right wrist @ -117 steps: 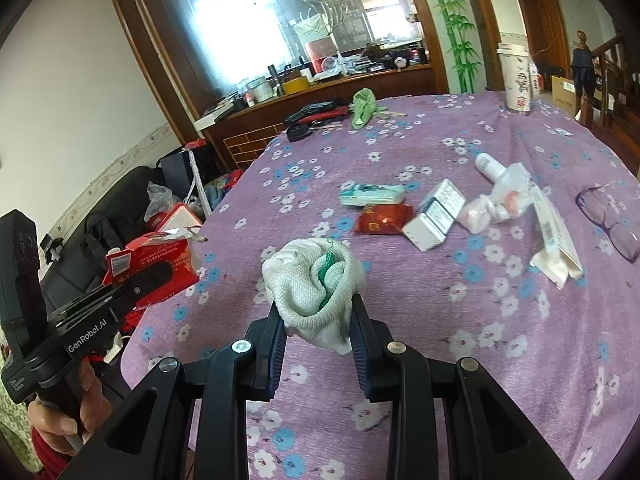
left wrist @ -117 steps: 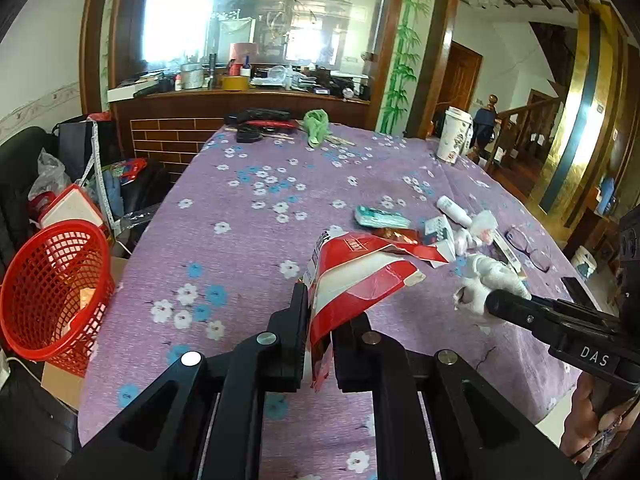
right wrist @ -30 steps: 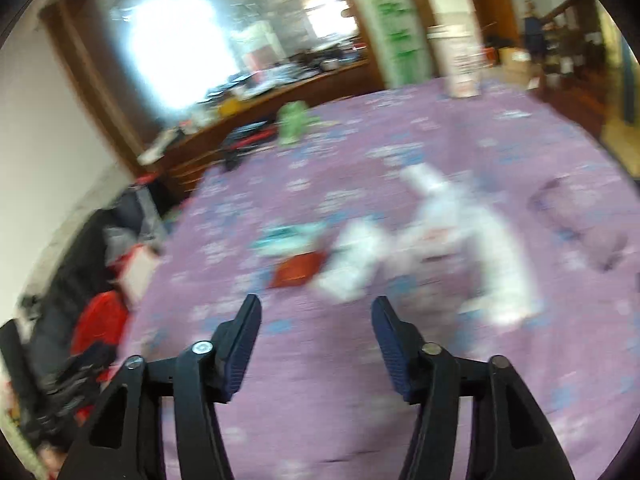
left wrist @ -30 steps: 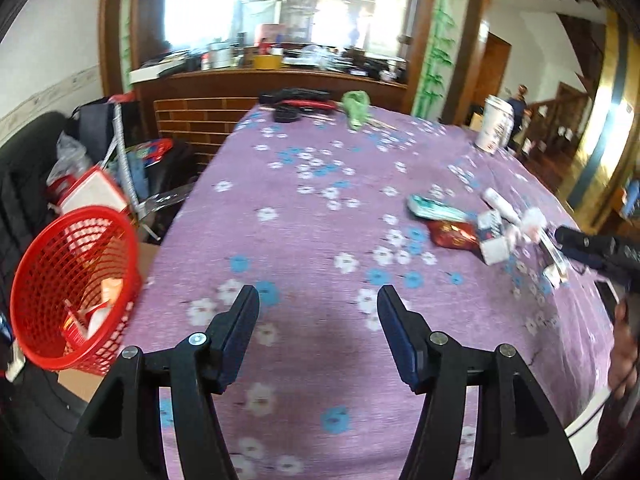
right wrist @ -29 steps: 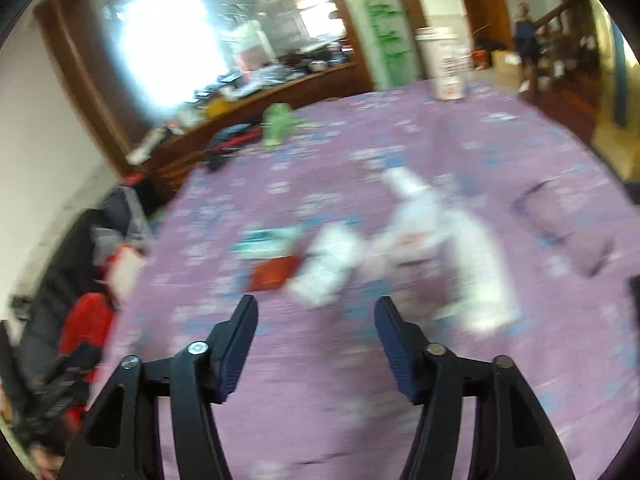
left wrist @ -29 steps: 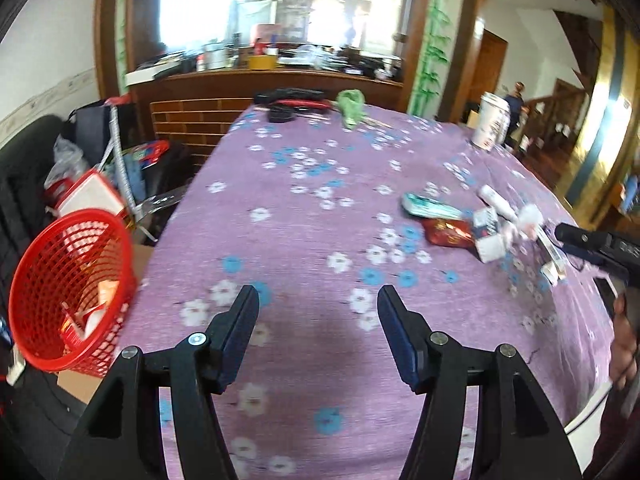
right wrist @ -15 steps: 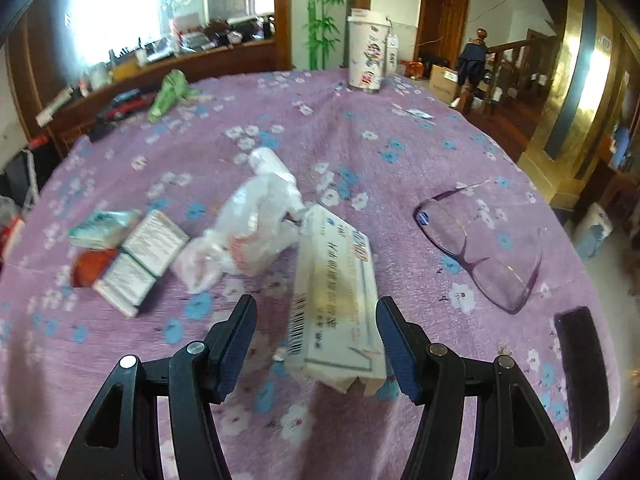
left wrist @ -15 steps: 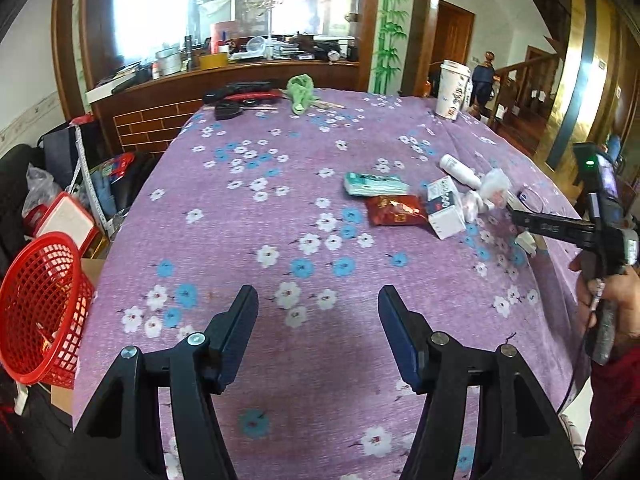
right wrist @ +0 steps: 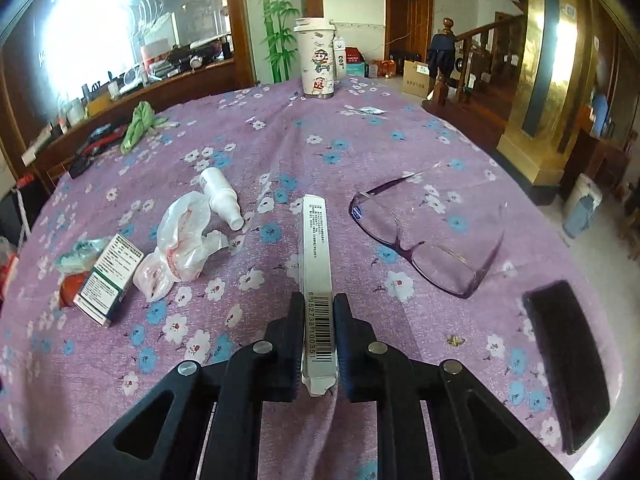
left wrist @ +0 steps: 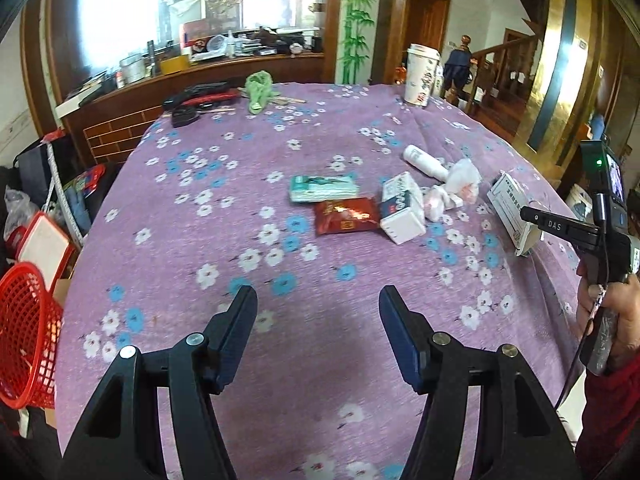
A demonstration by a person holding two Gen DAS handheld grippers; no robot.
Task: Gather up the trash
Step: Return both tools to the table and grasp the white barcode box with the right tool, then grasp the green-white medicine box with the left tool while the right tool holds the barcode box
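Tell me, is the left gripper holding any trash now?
No, the left gripper is open, with only the purple tablecloth between its fingers.

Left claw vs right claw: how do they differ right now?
The left claw is wide open and holds nothing; the right claw is shut on the long white carton, gripping its barcode end. The left claw hovers over bare purple tablecloth, short of the trash; the right claw is among the trash, beside the glasses. Both are black two-finger claws over the same table.
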